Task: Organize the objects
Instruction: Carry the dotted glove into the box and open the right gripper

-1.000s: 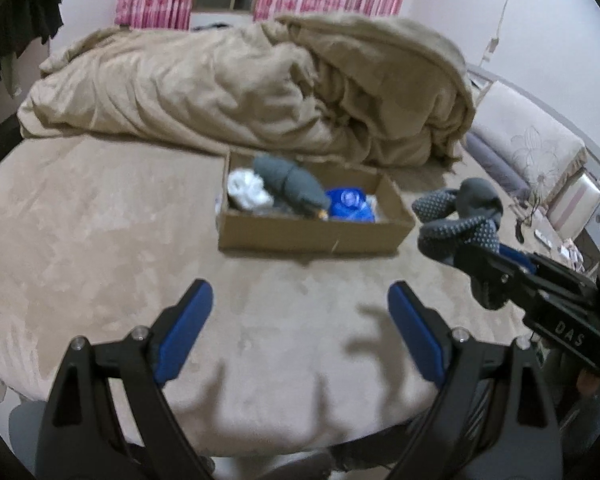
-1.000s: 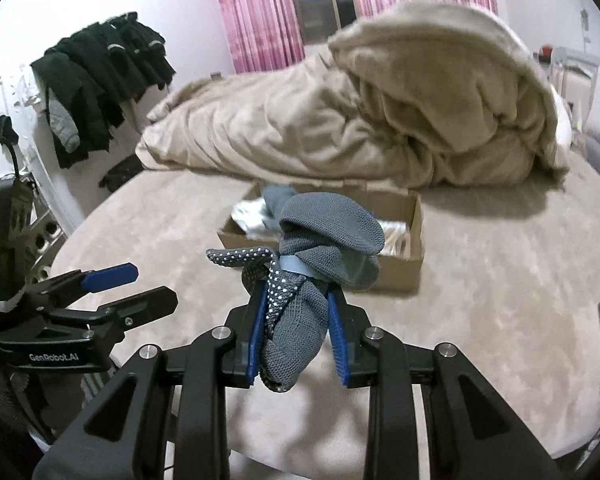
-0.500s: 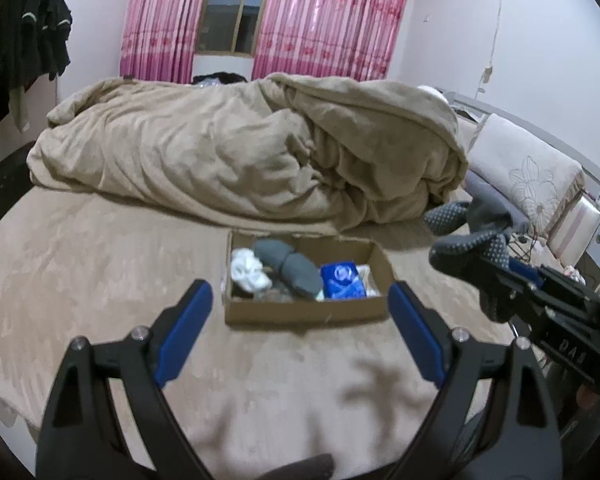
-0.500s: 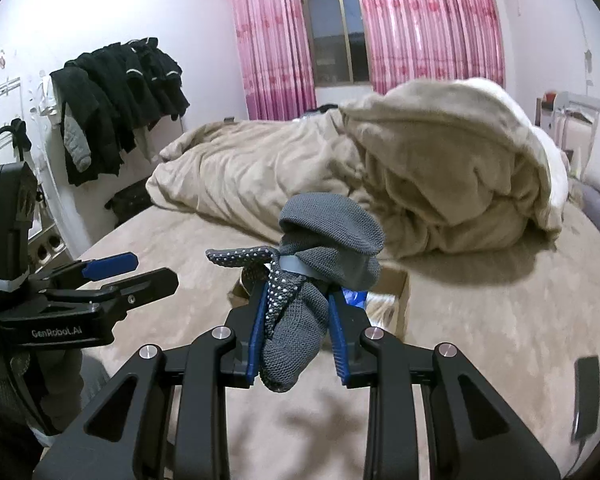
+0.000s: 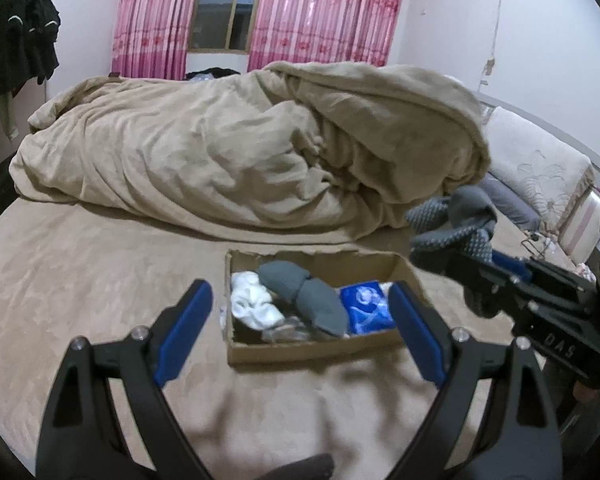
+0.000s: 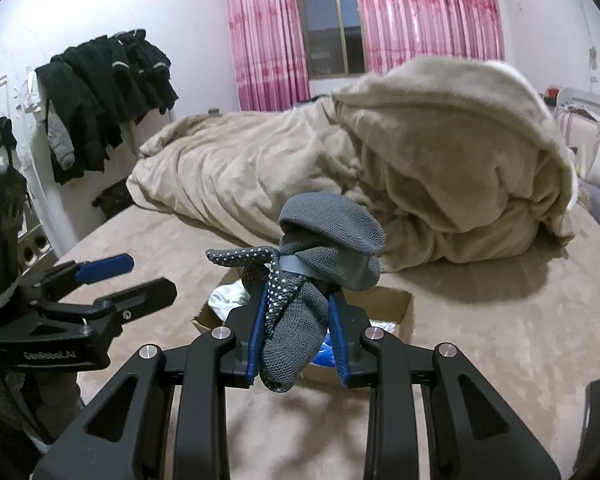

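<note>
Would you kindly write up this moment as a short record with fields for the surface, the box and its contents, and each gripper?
surface: beige plush bed cover, with a rumpled beige blanket behind the box
box: open brown cardboard box lying on the cover
box contents: white cloth bundle, grey sock roll, blue plastic packet
right gripper: shut on a grey knitted sock bundle with white grip dots, held above the bed
left gripper: open, empty, pointing at the box
</note>
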A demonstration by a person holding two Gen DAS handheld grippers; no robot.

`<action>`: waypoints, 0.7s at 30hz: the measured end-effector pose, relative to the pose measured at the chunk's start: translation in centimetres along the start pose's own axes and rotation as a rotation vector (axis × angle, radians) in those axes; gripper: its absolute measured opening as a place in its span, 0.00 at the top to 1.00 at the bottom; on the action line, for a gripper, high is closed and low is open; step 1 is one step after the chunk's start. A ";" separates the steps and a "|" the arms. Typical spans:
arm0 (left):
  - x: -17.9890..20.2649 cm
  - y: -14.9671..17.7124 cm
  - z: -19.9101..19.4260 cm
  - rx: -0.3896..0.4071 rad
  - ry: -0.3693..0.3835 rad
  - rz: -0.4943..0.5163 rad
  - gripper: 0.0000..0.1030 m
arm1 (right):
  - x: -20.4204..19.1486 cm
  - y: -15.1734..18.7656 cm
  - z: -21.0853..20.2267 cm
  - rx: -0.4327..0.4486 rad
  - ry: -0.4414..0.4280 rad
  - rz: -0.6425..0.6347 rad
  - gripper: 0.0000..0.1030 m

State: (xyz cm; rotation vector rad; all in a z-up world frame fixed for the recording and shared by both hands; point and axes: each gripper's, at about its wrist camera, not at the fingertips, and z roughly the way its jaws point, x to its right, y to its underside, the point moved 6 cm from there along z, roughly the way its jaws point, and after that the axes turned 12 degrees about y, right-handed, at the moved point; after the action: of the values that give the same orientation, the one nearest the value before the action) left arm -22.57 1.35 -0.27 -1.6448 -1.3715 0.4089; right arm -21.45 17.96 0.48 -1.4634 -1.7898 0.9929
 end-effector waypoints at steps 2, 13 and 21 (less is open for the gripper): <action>-0.8 0.1 1.2 -0.014 0.001 -0.016 0.12 | -0.1 0.3 1.8 -0.026 -0.003 0.001 0.71; -4.1 1.9 7.7 -0.097 -0.009 -0.025 0.12 | -1.0 2.9 11.2 -0.167 -0.015 0.029 0.70; -5.4 3.8 9.9 -0.155 -0.022 -0.043 0.12 | -0.6 4.6 14.7 -0.234 -0.005 0.058 0.57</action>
State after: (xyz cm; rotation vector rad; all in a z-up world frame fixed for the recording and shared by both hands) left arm -29.37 0.92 -10.07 -1.7372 -1.4832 0.3026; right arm -31.20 15.40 -11.23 -1.6633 -1.9288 0.8371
